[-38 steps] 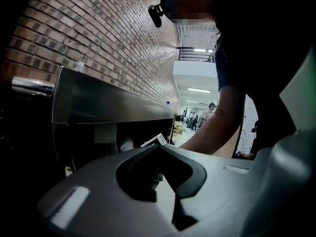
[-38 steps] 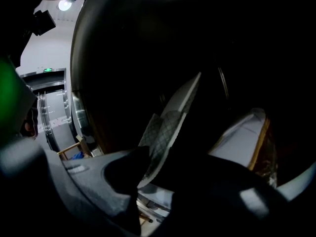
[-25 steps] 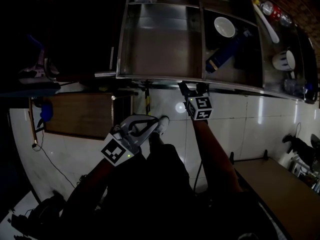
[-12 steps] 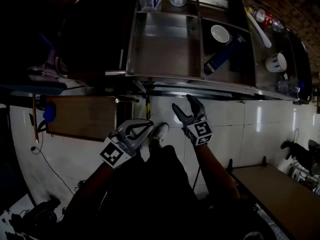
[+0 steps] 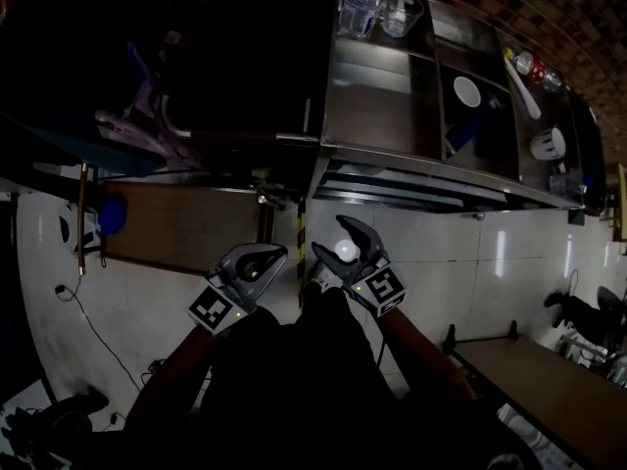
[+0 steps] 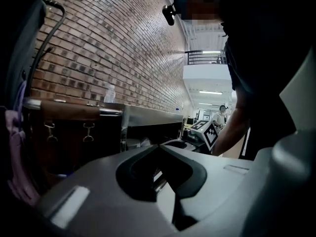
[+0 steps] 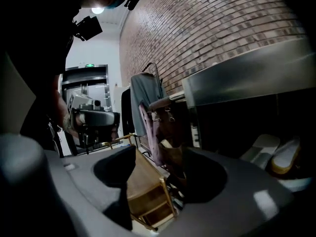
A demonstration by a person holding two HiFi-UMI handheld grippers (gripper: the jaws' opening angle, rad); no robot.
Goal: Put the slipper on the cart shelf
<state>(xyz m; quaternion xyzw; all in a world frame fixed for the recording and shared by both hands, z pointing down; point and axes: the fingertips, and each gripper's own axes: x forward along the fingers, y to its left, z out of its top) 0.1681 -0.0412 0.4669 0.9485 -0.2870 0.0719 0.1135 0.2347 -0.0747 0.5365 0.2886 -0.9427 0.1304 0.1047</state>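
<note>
Two pale slippers lie side by side on a low shelf of the steel cart, seen at the right edge of the right gripper view. They do not show in the head view. My right gripper is held over the white floor in front of the cart, open, with nothing between its jaws. My left gripper hangs beside it to the left, shut and empty. Both are well short of the cart.
On the cart top stand a water bottle, a glass, a bowl and a mug. A brown bag and cloth hang at the cart's handle end. A wooden stool stands left of the cart, a bench at lower right.
The right gripper has drawn back from the cart's lower edge toward me, its jaws open. The head view has swung left, so the cart sits further right. The left gripper barely moved.
</note>
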